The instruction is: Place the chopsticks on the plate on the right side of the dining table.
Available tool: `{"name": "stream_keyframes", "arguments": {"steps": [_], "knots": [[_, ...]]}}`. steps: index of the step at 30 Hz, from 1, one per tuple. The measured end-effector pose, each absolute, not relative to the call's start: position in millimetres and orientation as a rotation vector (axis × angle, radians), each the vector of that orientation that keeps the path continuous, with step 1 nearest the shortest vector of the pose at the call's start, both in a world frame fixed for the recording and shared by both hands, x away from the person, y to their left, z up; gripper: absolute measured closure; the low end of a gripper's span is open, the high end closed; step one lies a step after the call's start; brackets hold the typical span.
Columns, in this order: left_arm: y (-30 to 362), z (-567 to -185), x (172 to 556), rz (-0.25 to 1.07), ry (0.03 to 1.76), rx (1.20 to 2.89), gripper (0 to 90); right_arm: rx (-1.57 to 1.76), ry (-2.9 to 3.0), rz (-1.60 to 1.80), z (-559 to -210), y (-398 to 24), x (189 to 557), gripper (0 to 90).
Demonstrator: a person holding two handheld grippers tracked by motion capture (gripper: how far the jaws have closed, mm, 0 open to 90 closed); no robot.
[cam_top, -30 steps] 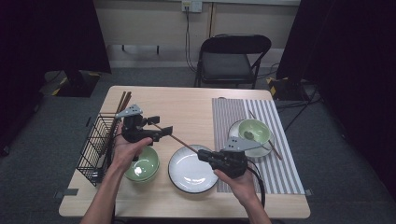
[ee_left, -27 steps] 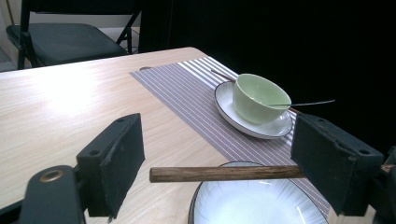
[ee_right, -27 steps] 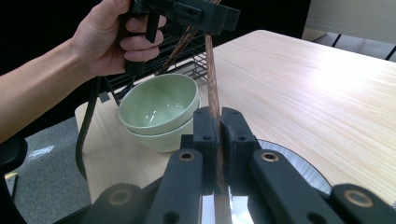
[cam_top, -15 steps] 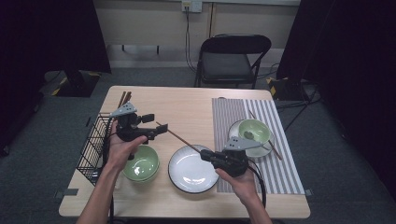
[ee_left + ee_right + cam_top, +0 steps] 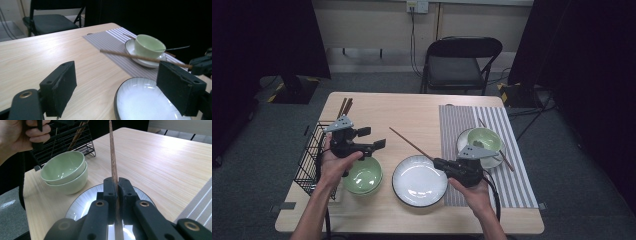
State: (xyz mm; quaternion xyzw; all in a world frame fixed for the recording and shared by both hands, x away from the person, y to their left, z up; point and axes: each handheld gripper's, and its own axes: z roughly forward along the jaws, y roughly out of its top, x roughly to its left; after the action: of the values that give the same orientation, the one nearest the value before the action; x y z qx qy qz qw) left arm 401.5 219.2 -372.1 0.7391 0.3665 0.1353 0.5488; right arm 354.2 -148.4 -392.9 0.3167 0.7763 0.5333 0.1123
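My right gripper [image 5: 438, 162] is shut on the near end of a brown chopstick [image 5: 409, 142]. The chopstick slants up and to the left over the rim of a white plate [image 5: 419, 181]. In the right gripper view the jaws [image 5: 117, 182] pinch the chopstick [image 5: 112, 152], which points away over the plate [image 5: 80, 207]. My left gripper [image 5: 372, 137] is open and holds nothing, just above two stacked green bowls [image 5: 362, 176]. In the left gripper view its jaws [image 5: 118, 75] stand wide apart, with the chopstick [image 5: 140, 56] hanging beyond them.
A striped mat [image 5: 517, 175] on the right carries a green bowl [image 5: 485, 139] on a saucer, with a spoon in it. A black wire basket [image 5: 309, 160] stands at the left edge, with chopsticks [image 5: 344, 107] beside it. A folding chair [image 5: 459, 62] stands behind the table.
The left hand has shifted slightly to the left, uncovering the stacked green bowls. The right gripper and its chopstick have kept still.
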Motion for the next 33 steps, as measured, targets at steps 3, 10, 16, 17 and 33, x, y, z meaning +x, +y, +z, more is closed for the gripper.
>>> {"name": "stream_keyframes", "arguments": {"steps": [3, 10, 16, 17, 33], "knots": [[220.1, -375.1, 396.3, 0.317, 0.86, 1.764, 16.6, 0.931, 2.269, 1.554, -391.6, -151.1, 354.6, 85.4], [219.4, -381.5, 382.9, 0.334, 0.843, 1.818, 17.1, 0.957, 2.238, 1.553, -389.2, -158.2, 355.6, 85.3], [218.5, -391.8, 372.0, 0.333, 0.852, 1.85, 17.9, 0.966, 2.217, 1.549, -385.9, -165.1, 355.6, 85.3], [218.3, -393.3, 370.7, 0.339, 0.849, 1.871, 17.9, 0.97, 2.212, 1.548, -385.8, -166.5, 355.9, 85.3], [219.2, -412.3, 366.3, 0.299, 0.872, 1.907, 17.1, 0.986, 2.157, 1.526, -371.2, -183.6, 359.0, 85.3]]}}
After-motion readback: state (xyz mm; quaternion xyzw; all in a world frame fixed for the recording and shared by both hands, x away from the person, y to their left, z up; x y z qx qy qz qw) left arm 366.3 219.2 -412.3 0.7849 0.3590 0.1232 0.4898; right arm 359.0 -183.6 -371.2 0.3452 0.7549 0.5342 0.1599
